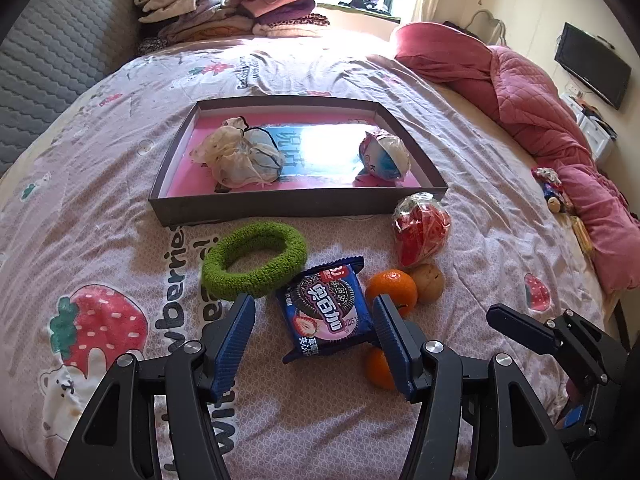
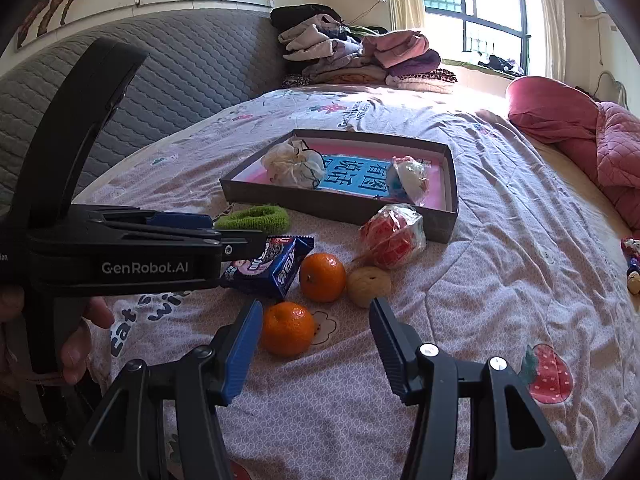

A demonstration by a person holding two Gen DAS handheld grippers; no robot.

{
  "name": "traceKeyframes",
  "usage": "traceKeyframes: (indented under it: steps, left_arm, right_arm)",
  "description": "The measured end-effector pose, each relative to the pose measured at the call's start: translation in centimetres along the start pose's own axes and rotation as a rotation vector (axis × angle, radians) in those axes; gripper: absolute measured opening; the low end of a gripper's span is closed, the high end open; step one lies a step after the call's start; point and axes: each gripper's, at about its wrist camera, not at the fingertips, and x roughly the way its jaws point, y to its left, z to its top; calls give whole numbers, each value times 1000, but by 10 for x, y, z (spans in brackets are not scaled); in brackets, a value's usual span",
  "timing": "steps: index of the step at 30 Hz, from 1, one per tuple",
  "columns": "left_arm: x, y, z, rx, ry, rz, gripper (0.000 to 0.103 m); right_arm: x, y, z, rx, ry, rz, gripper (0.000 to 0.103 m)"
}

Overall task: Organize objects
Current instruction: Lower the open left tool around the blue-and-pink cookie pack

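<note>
1. Left wrist view: the left gripper point(image 1: 314, 322) stands with jaws apart, straddling the biscuit packet point(image 1: 326, 308), whose long axis runs away toward the box tray point(image 1: 296, 202).
2. Right wrist view: the right gripper point(image 2: 316, 326) is open and empty; the near tangerine point(image 2: 287, 329) lies just ahead, toward its left jaw, on the strawberry bedsheet point(image 2: 500, 280).

- I am in a home bedroom, working over a bed point(image 1: 120, 184) with a strawberry-print sheet.
- A grey quilted headboard point(image 2: 192, 80) stands along one edge.
- Folded clothes point(image 1: 224, 8) pile at the far corner, a pink quilt point(image 1: 540, 120) lies along another edge.
- A curtained window point(image 2: 472, 12) and a wall television point(image 1: 592, 64) show.
</note>
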Motion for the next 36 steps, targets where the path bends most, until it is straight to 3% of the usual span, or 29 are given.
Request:
traceKeyframes:
  steps: [24, 36]
  left_arm:
    - [16, -4, -10, -30, 71, -32, 63]
    - [18, -6, -9, -33, 68, -33, 63]
  right_arm:
    - [6, 12, -17, -22, 28, 21, 55]
    - [15, 15, -21, -13, 36, 29, 55]
